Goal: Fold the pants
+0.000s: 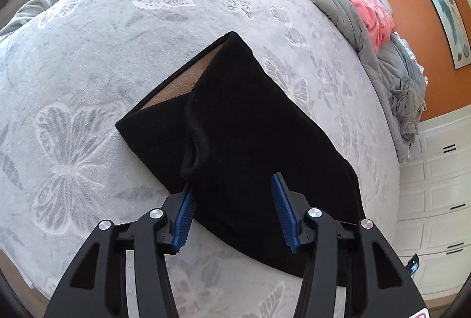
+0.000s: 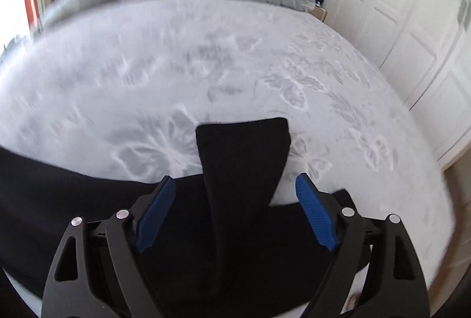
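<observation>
Black fleece pants (image 1: 238, 123) lie on the bed, waistband at the far end showing a tan lining (image 1: 182, 82). My left gripper (image 1: 232, 182) is open and hovers over the near part of the pants, its blue pads (image 1: 185, 218) spread apart with nothing between them. In the right wrist view the pants (image 2: 241, 159) lie across the near edge, with one leg end sticking forward over the blanket. My right gripper (image 2: 235, 185) is open above that leg end, empty. The right view is motion-blurred.
The bed is covered by a white blanket with grey butterflies (image 1: 117, 32). A grey comforter (image 1: 391, 73) and a pink garment (image 1: 368, 8) are heaped at the bed's far side. White drawers (image 1: 435, 200) and white closet doors (image 2: 397, 8) stand beside the bed.
</observation>
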Available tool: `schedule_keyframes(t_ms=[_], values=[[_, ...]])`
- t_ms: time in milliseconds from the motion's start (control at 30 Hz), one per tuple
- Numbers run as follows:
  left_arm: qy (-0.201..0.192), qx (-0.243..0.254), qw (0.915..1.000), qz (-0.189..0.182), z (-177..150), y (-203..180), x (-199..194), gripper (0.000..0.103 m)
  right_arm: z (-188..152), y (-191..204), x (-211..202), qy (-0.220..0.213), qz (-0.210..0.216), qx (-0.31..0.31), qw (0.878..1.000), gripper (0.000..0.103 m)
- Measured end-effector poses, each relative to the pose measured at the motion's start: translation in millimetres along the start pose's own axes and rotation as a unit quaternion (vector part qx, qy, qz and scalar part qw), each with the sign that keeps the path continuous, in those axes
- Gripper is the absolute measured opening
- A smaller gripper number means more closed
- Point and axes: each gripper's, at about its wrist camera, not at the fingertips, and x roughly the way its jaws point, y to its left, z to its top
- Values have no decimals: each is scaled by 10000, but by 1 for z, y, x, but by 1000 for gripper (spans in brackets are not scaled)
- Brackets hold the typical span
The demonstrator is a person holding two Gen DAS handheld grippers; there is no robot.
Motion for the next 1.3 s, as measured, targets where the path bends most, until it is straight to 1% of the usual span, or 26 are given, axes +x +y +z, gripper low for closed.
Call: schedule_keyframes(t_ms=[33, 67, 100, 167, 200, 233, 267, 300, 367, 433, 533, 600, 633, 667, 700, 733, 767, 833, 900, 967, 1033, 1100, 1133, 1200, 1267, 1300], values=[[-24, 52, 10000, 46, 0, -3, 1, 48, 0, 2, 15, 193, -27, -34, 9998, 35], [-30, 78, 9999, 110, 0, -6, 3, 48, -1, -6, 23, 356, 86, 200, 9991, 7], [-20, 95, 9998, 146, 1, -5, 3, 48, -3, -22, 15, 255, 327, 587, 9974, 7], [63, 113, 9999, 114, 6, -4, 4, 48, -11, -70, -24, -328, 812, 1519, 9845, 7], [109, 118, 9999, 62, 9, -1, 3, 48, -18, -90, -37, -505, 973, 1848, 9767, 7], [123, 102, 9999, -9, 11, 3, 0, 49, -36, -122, -52, -660, 1238, 2390, 9608, 7], [114, 65, 9999, -88, 9, 11, -3, 50, -52, -145, -53, -637, 1451, 2791, 9471, 7], [94, 5, 9999, -138, 11, 16, -3, 54, -63, -156, -46, -487, 1581, 2987, 9399, 7], [47, -120, 9998, -153, 8, 23, 0, 59, -89, -163, -10, 214, 1388, 2990, 9439, 8], [129, -260, 9994, -204, 4, 29, 8, 60, -104, -160, 16, 617, 1483, 3061, 9383, 8], [243, -344, 9986, -325, -3, 31, 14, 61, -106, -164, 12, 335, 1640, 3318, 9284, 13], [169, -340, 9988, -305, -1, 29, 16, 64, -102, -163, 6, 261, 1739, 3370, 9249, 24], [167, -377, 9988, -275, 2, 27, 18, 60, -99, -163, 5, 239, 1788, 3386, 9235, 27], [165, -393, 9987, -275, 6, 27, 19, 53, -95, -161, 5, 220, 1783, 3337, 9254, 24], [113, -293, 9993, -226, 11, 25, 19, 9, -88, -160, 1, 194, 1723, 3244, 9299, 19], [92, -132, 9998, -98, 18, 19, 17, 6, -81, -161, -7, 120, 1725, 3238, 9302, 6], [15, -45, 9998, -173, 23, 16, 10, 6, -75, -155, -20, -56, 1855, 3288, 9260, 5], [-189, 82, 9988, -452, 31, 7, -15, 6, -66, -170, -54, -703, 2183, 3316, 9151, 5], [-378, 148, 9965, -734, 38, 4, -42, 6, -67, -174, -74, -1017, 2199, 3128, 9184, 5], [-457, 309, 9977, -400, 40, 7, -49, 6, -79, -170, -50, -510, 1868, 2851, 9387, 5], [-87, 506, 9984, 245, 38, 18, -21, 8, -101, -169, -17, 82, 1815, 2853, 9411, 5], [267, 482, 9962, 678, 31, 39, 9, 9, -123, -169, 3, 455, 1978, 2947, 9338, 6], [378, 471, 9956, 715, 26, 48, 18, 11, -132, -172, 3, 405, 2118, 3058, 9274, 6], [217, 442, 9970, 596, 21, 54, 16, 15, -136, -181, 1, 264, 2309, 3268, 9161, 10], [107, 465, 9972, 582, 21, 50, 9, 15, -131, -193, 4, 163, 2526, 3612, 8975, 29], [71, 487, 9969, 609, 23, 47, 7, 16, -126, -195, 11, 209, 2630, 3761, 8882, 32]])
